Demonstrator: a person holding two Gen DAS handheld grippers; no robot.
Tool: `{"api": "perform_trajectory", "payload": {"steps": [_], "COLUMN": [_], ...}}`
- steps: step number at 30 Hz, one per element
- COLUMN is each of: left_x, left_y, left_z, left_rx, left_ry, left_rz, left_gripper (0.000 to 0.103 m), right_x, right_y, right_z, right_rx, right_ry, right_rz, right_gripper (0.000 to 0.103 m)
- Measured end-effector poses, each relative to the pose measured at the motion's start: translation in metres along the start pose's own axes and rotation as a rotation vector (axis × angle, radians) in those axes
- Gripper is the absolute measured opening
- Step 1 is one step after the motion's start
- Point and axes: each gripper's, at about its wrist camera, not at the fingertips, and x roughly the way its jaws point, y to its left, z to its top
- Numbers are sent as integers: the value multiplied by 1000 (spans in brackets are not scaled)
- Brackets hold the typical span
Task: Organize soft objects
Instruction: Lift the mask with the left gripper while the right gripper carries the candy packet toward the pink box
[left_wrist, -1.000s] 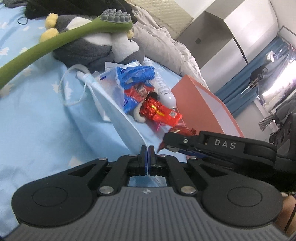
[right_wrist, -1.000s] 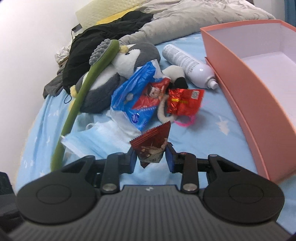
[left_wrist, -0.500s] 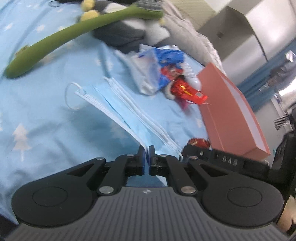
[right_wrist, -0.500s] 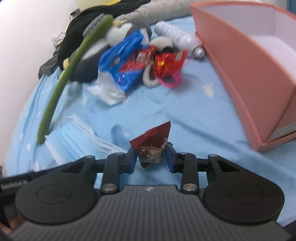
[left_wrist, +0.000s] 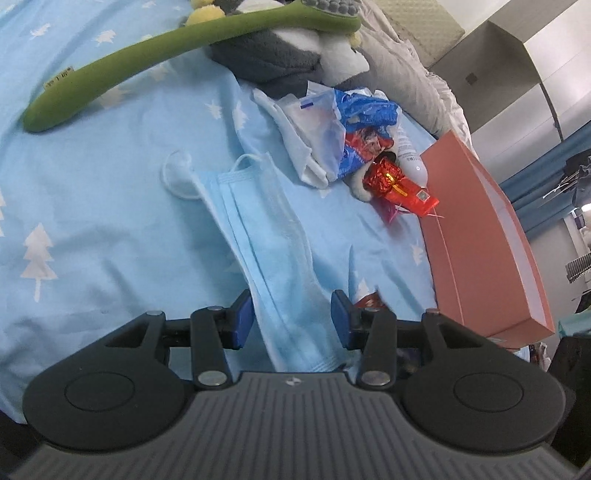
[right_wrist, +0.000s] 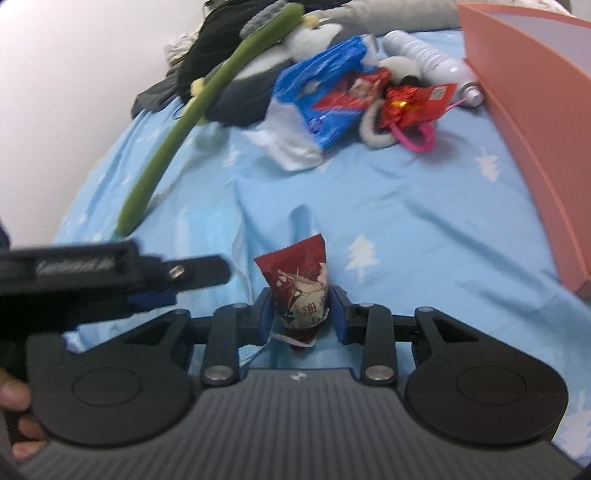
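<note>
Risking: face mask (left_wrist: 273, 258) lies flat on bed sheet (left_wrist: 92, 206) between the left claw's pads, near end still under that claw; judging it could drag or catch on a pad if the claw pulls away low
Risk 2: snack packet (right_wrist: 299, 291) is pinched only at its lower half, top sticking up free; a crinkly foil pack like this could slip out on a fast swing toward the box
Risk 3: both claws sit close together over the same patch of bed; in the right wrist view the left unit crosses just beside the packet, so a bump looks possible
Risk 4: clutter pile near the box wall, blue plastic bag (left_wrist: 362, 114), red foil wrapper (left_wrist: 399, 184), white bottle (right_wrist: 424, 55), could get knocked on a low pass
Left claw (left_wrist: 291, 317): jaws opening, about half apart, pads clear of the mask on both sides, nothing gripped
Right claw (right_wrist: 299, 314): partly closed, clamped on the snack packet, pads pressing both sides
Mask place: on the bed, stretched from the left claw toward the pile, ear loop curled at its far end
Packet place: upright in the right claw, above the bed
Box: orange box (right_wrist: 524, 110) at right edge of bed, open top, well apart from both claws
Other: green long-handled brush (left_wrist: 159, 51) resting across plush toy (left_wrist: 269, 55) at the far side, untouched
</note>
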Motion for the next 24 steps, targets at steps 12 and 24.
{"api": "perform_trajectory", "payload": {"steps": [12,24], "left_x": [11,-5], "left_y": [-8,-18], "left_z": [-3,-7], "left_rx": [61,143], "left_ry": [-2,-27], "left_rz": [73,101], "left_gripper": [16,4], "right_x": [2,-23], "right_y": [7,-3], "right_z": [-10,-7], "right_rx": [-14,0], "right_ry": [10,-53], "right_rz": [50,-19], "right_gripper": [36,34]}}
